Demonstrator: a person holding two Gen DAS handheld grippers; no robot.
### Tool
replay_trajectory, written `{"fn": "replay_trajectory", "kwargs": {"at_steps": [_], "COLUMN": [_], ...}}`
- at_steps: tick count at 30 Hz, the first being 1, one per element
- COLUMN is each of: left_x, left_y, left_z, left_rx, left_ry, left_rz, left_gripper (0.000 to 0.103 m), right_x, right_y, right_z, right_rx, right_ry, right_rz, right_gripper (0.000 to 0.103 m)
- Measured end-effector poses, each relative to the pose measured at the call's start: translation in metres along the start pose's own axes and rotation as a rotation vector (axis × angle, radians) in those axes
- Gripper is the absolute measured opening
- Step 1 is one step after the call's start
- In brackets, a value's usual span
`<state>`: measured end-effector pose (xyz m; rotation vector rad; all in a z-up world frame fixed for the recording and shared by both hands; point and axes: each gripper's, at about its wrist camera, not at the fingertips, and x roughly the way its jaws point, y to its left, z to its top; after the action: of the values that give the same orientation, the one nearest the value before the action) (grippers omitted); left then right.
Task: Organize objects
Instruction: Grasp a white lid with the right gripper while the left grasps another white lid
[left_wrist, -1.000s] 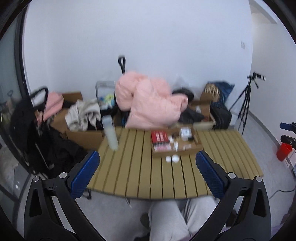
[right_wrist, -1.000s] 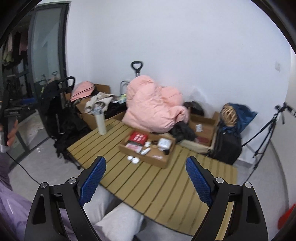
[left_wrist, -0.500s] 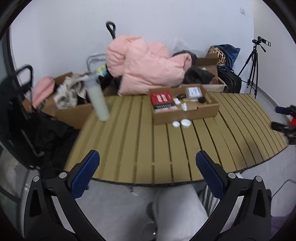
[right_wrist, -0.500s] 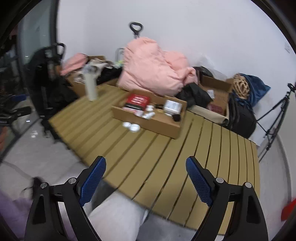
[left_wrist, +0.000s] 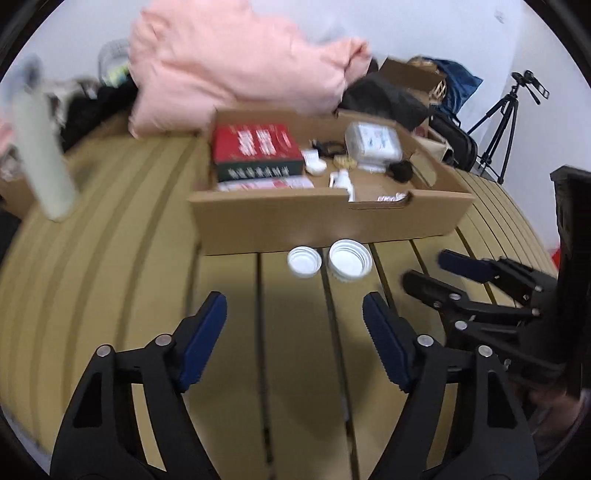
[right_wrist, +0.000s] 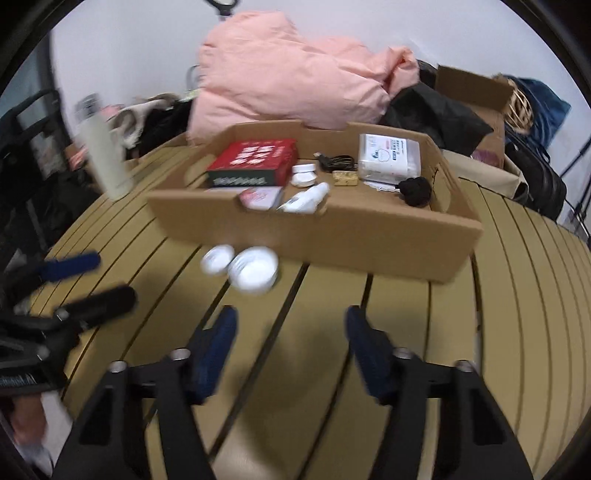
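From the left wrist view, the left hand-held gripper (left_wrist: 294, 317) hung over the slatted desk (left_wrist: 140, 266) with its jaws apart and nothing between them; they had just been closing from a wider spread. Just ahead of it two white lids (left_wrist: 328, 261) lay side by side on the desk, close against the front wall of a shallow cardboard tray (left_wrist: 325, 225). In the tray sat a red box (left_wrist: 255, 146), a white packet (left_wrist: 373, 142), a small white bottle (left_wrist: 341, 181) and a black ball-like thing (left_wrist: 400, 170). A pale bottle (left_wrist: 40, 147) stood at the far left of the desk, blurred, and a pink quilt (left_wrist: 240, 62) was heaped behind the tray. The right hand-held gripper (left_wrist: 424, 271) showed at the right, near the lids.

From the right wrist view, the right hand-held gripper (right_wrist: 290, 334) was likewise unclenched and empty over the desk (right_wrist: 517, 295), its jaws having just narrowed. The lids (right_wrist: 240, 266) lay ahead and a little left, blurred, before the tray (right_wrist: 351, 236). The left hand-held gripper (right_wrist: 88, 280) reached in from the left edge
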<state>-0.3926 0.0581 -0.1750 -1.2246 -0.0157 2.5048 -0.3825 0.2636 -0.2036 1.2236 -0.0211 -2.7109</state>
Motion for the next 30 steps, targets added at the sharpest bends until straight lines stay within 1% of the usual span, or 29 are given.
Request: {"fn": "replay_trajectory", "kwargs": {"at_steps": [1,3,4,6,8,9,11,12,13,16,18,22,24,26,27,28,29,30], "left_x": [0.011,0.028,0.035,0.042,0.050,0.051,0.054,0.054,0.054,0.049,0.037,-0.008,-0.038,-0.057,-0.062,-0.064,-0.063,-0.061], "left_y": [0.002,0.005,0.009,0.012,0.014,0.014,0.012,0.013,0.013,0.009,0.005,0.000,-0.003,-0.006,-0.008,-0.010,-0.013,-0.016], "left_z": [0.004,0.010,0.012,0.012,0.012,0.011,0.012,0.012,0.010,0.004,-0.002,-0.013,-0.018,-0.021,-0.023,-0.024,-0.025,-0.025], "left_rx": [-0.012,-0.036,-0.062,-0.090,-0.115,-0.119,-0.125,-0.125,-0.128,-0.114,-0.100,-0.087,-0.086,-0.083,-0.081,-0.076,-0.082,-0.089], "left_ry": [0.017,0.037,0.052,0.060,0.073,0.072,0.061,0.062,0.068,0.073,0.070,0.018,-0.009,-0.024,-0.024,-0.019,-0.019,-0.024], "left_rz": [0.010,0.025,0.014,0.005,0.010,0.003,0.036,0.035,0.014,0.017,0.030,0.028,0.036,0.033,0.019,0.004,-0.002,-0.003], "left_gripper": [0.058,0.045,0.042,0.033,0.032,0.028,0.013,0.002,0.002,0.000,0.000,0.000,0.000,0.000,0.000,0.004,0.013,0.036], "right_x": [0.006,0.021,0.027,0.036,0.046,0.049,0.054,0.055,0.054,0.049,0.042,0.016,-0.010,-0.038,-0.051,-0.068,-0.078,-0.086], "right_y": [0.000,0.000,0.001,0.005,0.008,0.009,0.010,0.010,0.011,0.013,0.011,-0.001,-0.011,-0.019,-0.023,-0.028,-0.032,-0.036], "right_z": [0.003,0.010,0.013,0.017,0.018,0.017,0.017,0.016,0.016,0.015,0.012,0.002,-0.006,-0.014,-0.018,-0.023,-0.026,-0.029], "right_rx": [0.015,0.043,0.051,0.053,0.051,0.057,0.066,0.065,0.065,0.048,0.050,0.058,0.070,0.074,0.077,0.084,0.088,0.096], "right_ry": [0.001,0.009,0.011,0.023,0.039,0.041,0.039,0.038,0.036,0.028,0.028,0.008,-0.014,-0.040,-0.051,-0.067,-0.074,-0.078], "right_rz": [0.015,0.038,0.049,0.058,0.061,0.058,0.048,0.051,0.055,0.045,0.059,0.058,0.058,0.049,0.046,0.041,0.038,0.036], "right_gripper": [0.060,0.058,0.054,0.050,0.044,0.042,0.027,0.023,0.012,0.004,0.003,0.003,0.003,0.003,0.003,0.003,0.003,0.003]}}
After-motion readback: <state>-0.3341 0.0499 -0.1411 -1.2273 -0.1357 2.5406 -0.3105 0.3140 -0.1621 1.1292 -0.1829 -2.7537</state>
